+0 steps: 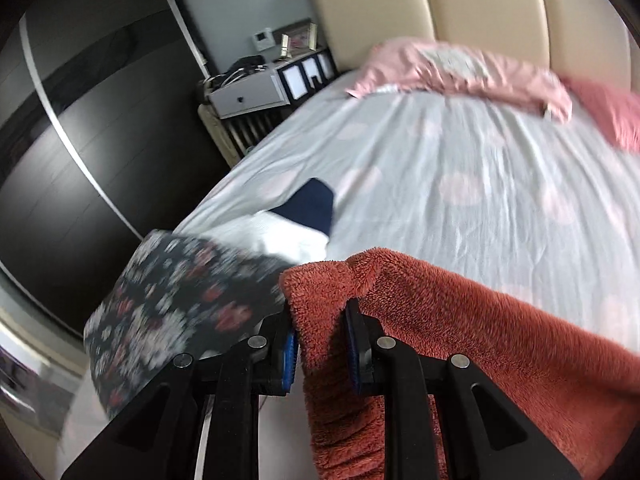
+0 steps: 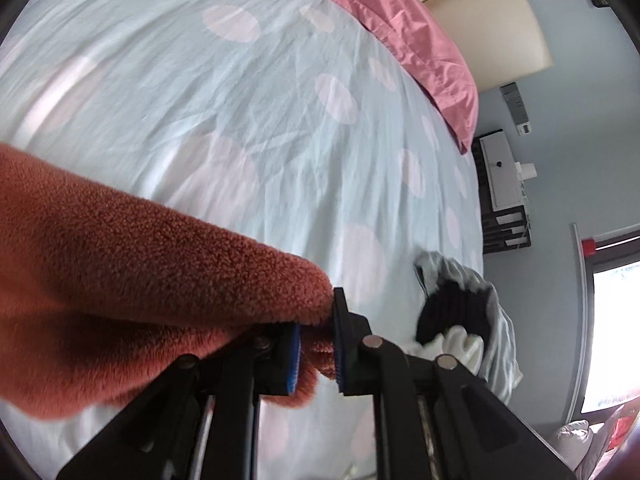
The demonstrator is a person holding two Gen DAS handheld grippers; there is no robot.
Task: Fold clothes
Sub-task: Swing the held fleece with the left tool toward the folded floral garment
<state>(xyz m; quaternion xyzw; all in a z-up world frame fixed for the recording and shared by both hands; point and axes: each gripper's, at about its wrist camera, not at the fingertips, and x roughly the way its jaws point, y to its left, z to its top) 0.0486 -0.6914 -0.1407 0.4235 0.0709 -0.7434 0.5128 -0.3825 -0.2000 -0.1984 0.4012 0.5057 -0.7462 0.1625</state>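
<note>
A rust-red fleece garment (image 1: 460, 320) hangs above the bed, stretched between both grippers. My left gripper (image 1: 322, 332) is shut on one corner of it. In the right wrist view the same fleece (image 2: 140, 260) runs off to the left, and my right gripper (image 2: 316, 344) is shut on its other corner. The bed sheet (image 1: 440, 168) below is pale blue with pink dots.
A floral dark garment (image 1: 172, 304), a white one (image 1: 288, 236) and a navy one (image 1: 312, 204) lie at the bed's left edge. A black and white pile (image 2: 460, 316) lies at the right edge. Pink bedding (image 1: 460, 68) is by the headboard. A nightstand (image 1: 248, 92) stands beside the bed.
</note>
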